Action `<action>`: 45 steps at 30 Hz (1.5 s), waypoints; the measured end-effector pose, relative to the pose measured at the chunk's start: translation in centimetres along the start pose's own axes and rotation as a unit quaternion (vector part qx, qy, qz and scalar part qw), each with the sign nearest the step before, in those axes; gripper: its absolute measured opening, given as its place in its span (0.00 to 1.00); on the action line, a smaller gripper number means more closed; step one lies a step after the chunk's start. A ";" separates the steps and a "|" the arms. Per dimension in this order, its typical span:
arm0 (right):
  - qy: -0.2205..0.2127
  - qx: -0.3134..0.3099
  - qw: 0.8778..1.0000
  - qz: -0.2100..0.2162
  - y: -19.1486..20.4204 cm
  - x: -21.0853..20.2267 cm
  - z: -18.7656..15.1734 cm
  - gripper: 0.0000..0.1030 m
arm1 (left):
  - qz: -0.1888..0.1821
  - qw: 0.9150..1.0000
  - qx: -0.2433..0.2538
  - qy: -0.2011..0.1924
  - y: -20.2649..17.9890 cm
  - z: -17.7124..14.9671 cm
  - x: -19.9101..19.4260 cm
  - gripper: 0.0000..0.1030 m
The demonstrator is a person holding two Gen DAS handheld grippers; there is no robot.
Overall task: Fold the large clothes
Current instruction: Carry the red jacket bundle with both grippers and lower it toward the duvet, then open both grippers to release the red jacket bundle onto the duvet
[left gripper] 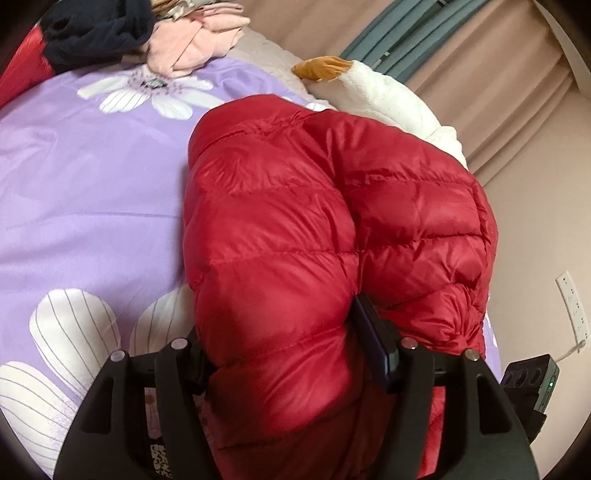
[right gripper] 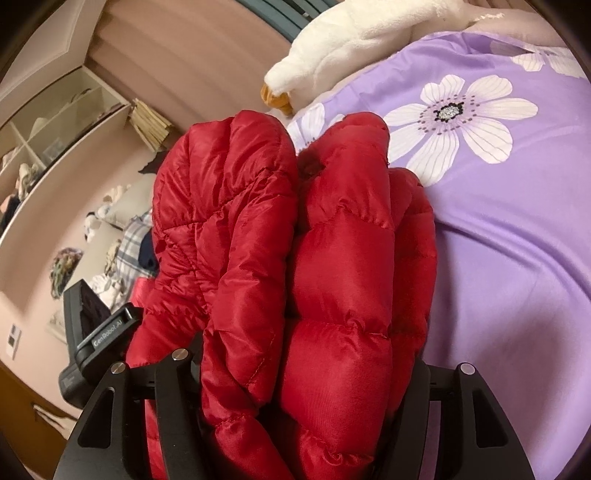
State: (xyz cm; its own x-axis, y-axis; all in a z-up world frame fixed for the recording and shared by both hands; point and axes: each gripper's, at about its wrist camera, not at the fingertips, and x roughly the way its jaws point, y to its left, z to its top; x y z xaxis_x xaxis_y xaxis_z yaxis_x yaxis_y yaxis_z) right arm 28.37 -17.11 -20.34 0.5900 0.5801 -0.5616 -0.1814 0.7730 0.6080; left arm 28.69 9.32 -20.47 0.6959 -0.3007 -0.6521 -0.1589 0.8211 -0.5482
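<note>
Red down jacket (left gripper: 295, 229), bunched thick in the clamped jaws of left gripper (left gripper: 291, 354) and right gripper (right gripper: 303, 362) above the bed (left gripper: 92, 192): slippery puffed folds risked sliding free and springing open.

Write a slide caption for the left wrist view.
Left gripper holding a folded red jacket over the purple bedspread.

A glossy red quilted jacket (left gripper: 295, 229) is filling mid-frame on a lilac bedspread (left gripper: 92, 192) printed with white flowers; a white plush toy (left gripper: 391, 96) is showing an orange beak, upper right.

Jacket (left gripper: 295, 229) on bedspread (left gripper: 92, 206); plush toy (left gripper: 388, 96) behind; clothes pile (left gripper: 140, 33) far-left.
</note>
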 end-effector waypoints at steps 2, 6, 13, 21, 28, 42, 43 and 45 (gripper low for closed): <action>0.001 -0.001 1.000 -0.006 -0.2 0.3 -0.1 0.61 | 0.008 1.000 -0.004 -0.001 0.3 -0.3 0.3 0.65; 0.005 0.004 1.000 -0.013 -0.6 0.6 -0.1 0.61 | 0.026 1.000 0.006 -0.016 0.1 -1.0 0.6 0.68; 0.006 0.000 1.000 -0.020 -1.0 0.8 -0.1 0.62 | 0.040 0.999 0.002 -0.020 0.4 -1.2 0.9 0.72; 0.008 -0.003 1.000 -0.019 -1.3 1.3 -0.4 0.63 | 0.046 0.999 -0.009 -0.017 0.6 -1.3 1.2 0.74; 0.005 -0.002 0.999 -0.035 -1.0 1.1 -0.3 0.67 | 0.074 0.997 0.006 -0.033 -0.1 -1.4 0.7 0.73; -0.035 -0.096 0.986 -0.133 5.9 -7.7 2.4 0.58 | 0.104 0.991 -0.011 -0.080 -1.2 1.6 -6.7 0.25; -0.041 -0.099 0.986 -0.128 6.1 -7.9 3.0 0.54 | 0.092 0.992 -0.015 -0.082 -1.3 2.0 -7.2 0.21; -0.042 -0.113 0.987 -0.108 7.2 -8.1 4.8 0.34 | 0.058 0.994 -0.018 -0.090 -1.5 2.6 -8.0 0.19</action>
State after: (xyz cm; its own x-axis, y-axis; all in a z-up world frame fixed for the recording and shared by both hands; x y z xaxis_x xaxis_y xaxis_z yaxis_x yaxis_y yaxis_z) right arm 26.00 -17.46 -8.70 0.6956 0.3787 -0.6104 -0.2090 0.9197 0.3324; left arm 25.20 11.80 -13.06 0.7844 -0.1108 -0.6102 -0.2681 0.8267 -0.4947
